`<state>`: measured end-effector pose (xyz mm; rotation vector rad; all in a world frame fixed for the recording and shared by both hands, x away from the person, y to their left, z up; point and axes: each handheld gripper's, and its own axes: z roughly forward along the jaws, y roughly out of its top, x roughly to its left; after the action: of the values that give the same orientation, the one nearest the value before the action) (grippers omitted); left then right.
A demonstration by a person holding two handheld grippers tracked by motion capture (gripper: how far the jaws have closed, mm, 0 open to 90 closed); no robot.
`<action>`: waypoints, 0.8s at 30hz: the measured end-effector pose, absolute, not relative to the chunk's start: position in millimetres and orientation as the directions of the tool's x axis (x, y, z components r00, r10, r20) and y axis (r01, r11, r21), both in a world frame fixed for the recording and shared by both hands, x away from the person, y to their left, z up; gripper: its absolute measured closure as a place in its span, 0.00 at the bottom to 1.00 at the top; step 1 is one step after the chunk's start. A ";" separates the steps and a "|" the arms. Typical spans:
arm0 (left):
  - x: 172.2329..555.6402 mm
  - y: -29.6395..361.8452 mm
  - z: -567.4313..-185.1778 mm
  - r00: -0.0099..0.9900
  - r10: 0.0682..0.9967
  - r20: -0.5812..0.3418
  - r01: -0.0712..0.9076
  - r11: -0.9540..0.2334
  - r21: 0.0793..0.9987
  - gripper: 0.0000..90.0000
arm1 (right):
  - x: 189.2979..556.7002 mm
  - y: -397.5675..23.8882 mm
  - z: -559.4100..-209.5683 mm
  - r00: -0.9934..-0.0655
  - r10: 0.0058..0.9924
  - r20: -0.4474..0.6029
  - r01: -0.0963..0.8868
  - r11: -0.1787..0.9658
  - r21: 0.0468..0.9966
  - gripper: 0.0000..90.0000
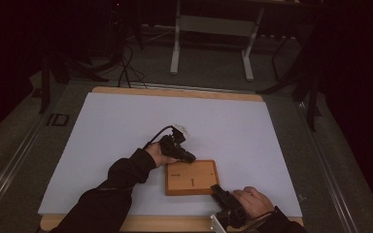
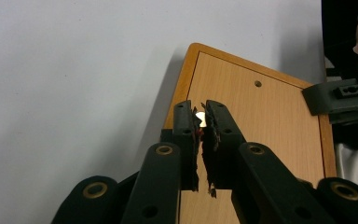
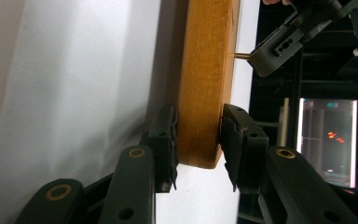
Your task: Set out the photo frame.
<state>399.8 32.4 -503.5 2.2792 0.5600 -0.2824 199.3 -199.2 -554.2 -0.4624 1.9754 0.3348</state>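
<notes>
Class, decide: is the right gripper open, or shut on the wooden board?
Shut: the right gripper has its pads pressed on both faces of the wooden board.

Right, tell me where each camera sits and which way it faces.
High view: above the person's side, looking forward and down at the wooden board; both sleeves show.
Left gripper view: on the left gripper, along shut jaws over the board.
Right gripper view: on the right gripper, jaws clamping the board's edge.
Both gripper views share the board and each other's gripper.

Wooden board (image 1: 192,177) on white sheet (image 1: 126,131); left hand-held gripper (image 1: 190,158) at far-left corner, right hand-held gripper (image 1: 216,189) at near-right corner.
</notes>
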 end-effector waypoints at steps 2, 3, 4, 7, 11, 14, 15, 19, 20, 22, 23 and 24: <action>398.6 31.8 -502.7 0.884 0.312 -0.349 0.468 -0.622 0.629 0.93 | 198.8 -199.2 -555.5 -0.390 -0.174 -0.904 -0.461 0.887 0.029 0.74; 397.6 31.4 -502.3 0.884 0.317 -0.344 0.468 -0.621 0.629 0.93 | 198.7 -199.5 -555.6 -0.387 -0.178 -0.905 -0.463 0.886 0.024 0.74; 397.1 31.3 -501.8 0.886 0.319 -0.337 0.464 -0.624 0.629 0.93 | 198.7 -199.4 -555.6 -0.391 -0.170 -0.904 -0.461 0.887 0.033 0.74; 397.1 31.1 -501.5 0.883 0.330 -0.332 0.469 -0.618 0.631 0.93 | 198.0 -199.2 -554.4 -0.387 -0.157 -0.908 -0.455 0.890 0.040 0.75; 396.5 30.6 -501.3 0.889 0.335 -0.312 0.458 -0.623 0.634 0.92 | 198.9 -198.9 -550.0 -0.398 -0.146 -0.906 -0.447 0.893 0.053 0.76; 395.3 29.5 -499.5 0.895 0.337 -0.294 0.446 -0.627 0.639 0.80 | 199.1 -198.6 -548.9 -0.404 -0.145 -0.903 -0.445 0.894 0.055 0.76; 394.6 29.7 -498.8 0.894 0.333 -0.298 0.446 -0.622 0.644 0.73 | 199.4 -198.4 -548.2 -0.406 -0.145 -0.902 -0.444 0.894 0.056 0.76; 388.4 30.2 -493.8 0.904 0.331 -0.269 0.424 -0.624 0.657 0.54 | 200.5 -198.5 -545.2 -0.422 -0.137 -0.896 -0.440 0.895 0.070 0.76; 386.7 30.9 -492.1 0.910 0.325 -0.257 0.411 -0.626 0.663 0.53 | 200.8 -198.6 -544.2 -0.426 -0.135 -0.895 -0.440 0.895 0.074 0.76; 383.9 32.9 -488.6 0.917 0.312 -0.247 0.394 -0.630 0.669 0.42 | 201.7 -198.5 -541.7 -0.438 -0.132 -0.889 -0.439 0.894 0.084 0.76; 382.4 33.6 -486.7 0.920 0.311 -0.238 0.387 -0.629 0.674 0.39 | 202.0 -198.1 -540.6 -0.442 -0.128 -0.888 -0.436 0.895 0.089 0.76; 381.1 34.2 -484.7 0.920 0.315 -0.232 0.385 -0.627 0.677 0.37 | 202.2 -197.9 -539.0 -0.451 -0.121 -0.884 -0.434 0.895 0.099 0.76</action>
<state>381.1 34.2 -484.7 2.2945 0.4950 -0.1168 202.2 -197.9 -539.0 -0.4012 2.0270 0.3815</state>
